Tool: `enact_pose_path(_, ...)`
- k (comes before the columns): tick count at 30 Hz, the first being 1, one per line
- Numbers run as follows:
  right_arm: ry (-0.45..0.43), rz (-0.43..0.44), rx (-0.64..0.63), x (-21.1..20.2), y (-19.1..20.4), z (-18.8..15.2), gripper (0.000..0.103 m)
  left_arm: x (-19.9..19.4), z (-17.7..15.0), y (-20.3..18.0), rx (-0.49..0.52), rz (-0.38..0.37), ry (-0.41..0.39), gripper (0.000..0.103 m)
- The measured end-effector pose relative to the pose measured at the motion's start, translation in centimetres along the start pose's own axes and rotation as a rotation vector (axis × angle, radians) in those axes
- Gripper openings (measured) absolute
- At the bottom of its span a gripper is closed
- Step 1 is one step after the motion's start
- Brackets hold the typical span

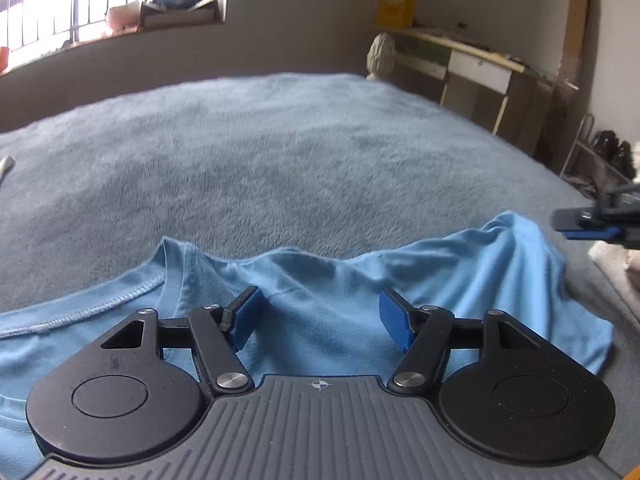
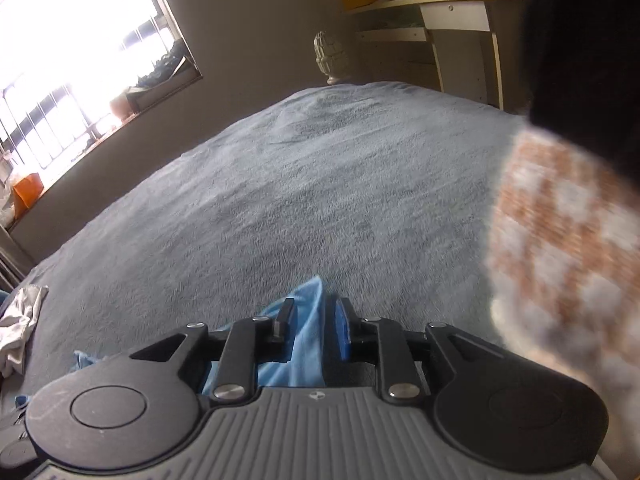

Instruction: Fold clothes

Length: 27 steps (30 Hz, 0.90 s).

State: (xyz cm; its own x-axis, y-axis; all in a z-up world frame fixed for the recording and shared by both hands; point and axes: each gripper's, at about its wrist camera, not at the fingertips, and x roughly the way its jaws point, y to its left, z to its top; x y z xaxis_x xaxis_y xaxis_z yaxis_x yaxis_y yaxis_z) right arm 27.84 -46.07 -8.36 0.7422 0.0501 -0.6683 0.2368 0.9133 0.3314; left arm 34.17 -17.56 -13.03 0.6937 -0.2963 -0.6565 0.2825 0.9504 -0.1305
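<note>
Left gripper (image 1: 320,320): jaws spread wide above the light blue T-shirt (image 1: 304,280), nothing between them. The T-shirt lies rumpled at the near edge of the bed (image 1: 280,152), on its grey fleece blanket. Right gripper (image 2: 311,330): jaws narrowly parted with a fold of the T-shirt between them; whether the pads press on it cannot be told. Beyond, a cardboard box (image 1: 180,12) on the window sill holds dark items.

Both wrist cameras look down, close over the shared bed (image 1: 280,152).
</note>
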Motion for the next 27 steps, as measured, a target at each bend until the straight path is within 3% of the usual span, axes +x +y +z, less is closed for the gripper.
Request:
enact_pose_path(5, 0.096, -0.029, 0.102, -2.9, -1.7, -2.2, 0.039, -0.1, 0.8, 1.1, -0.103, 0.009, -0.014, 0.065)
enact_pose_path(10, 0.184, -0.007, 0.256, -3.1, -3.7, -4.2, 0.040, -1.7, 0.4, 0.4, -0.095, -0.011, -0.034, 0.065)
enact_pose_path(12, 0.196, 0.007, 0.307, -2.6, -4.3, -4.8, 0.038, -2.1, 0.1, -0.1, -0.079, -0.015, -0.036, 0.065)
enact_pose_path(13, 0.192, 0.017, 0.325, -2.4, -4.5, -4.9, 0.030, -2.3, 0.0, -0.4, -0.072, -0.018, -0.037, 0.065)
enact_pose_path(14, 0.186, 0.025, 0.344, -2.3, -4.8, -5.0, 0.010, -2.4, -0.2, -0.6, -0.057, -0.018, -0.035, 0.065)
enact_pose_path(15, 0.180, 0.022, 0.365, -2.3, -5.1, -5.1, 0.004, -2.5, -0.4, -0.7, -0.041, -0.007, -0.032, 0.065)
enact_pose_path(21, 0.129, 0.001, 0.465, -2.9, -6.1, -6.3, 0.003, -2.9, -0.2, -0.2, -0.020, 0.029, -0.023, 0.065)
enact_pose_path(25, 0.116, 0.052, 0.527, -2.9, -6.7, -7.2, 0.006, -3.3, 1.9, -1.2, 0.022, -0.002, -0.018, 0.065)
enact_pose_path(27, 0.108, 0.097, 0.582, -2.8, -7.4, -7.7, 0.012, -3.1, 3.4, -2.6, 0.046, -0.045, -0.003, 0.065)
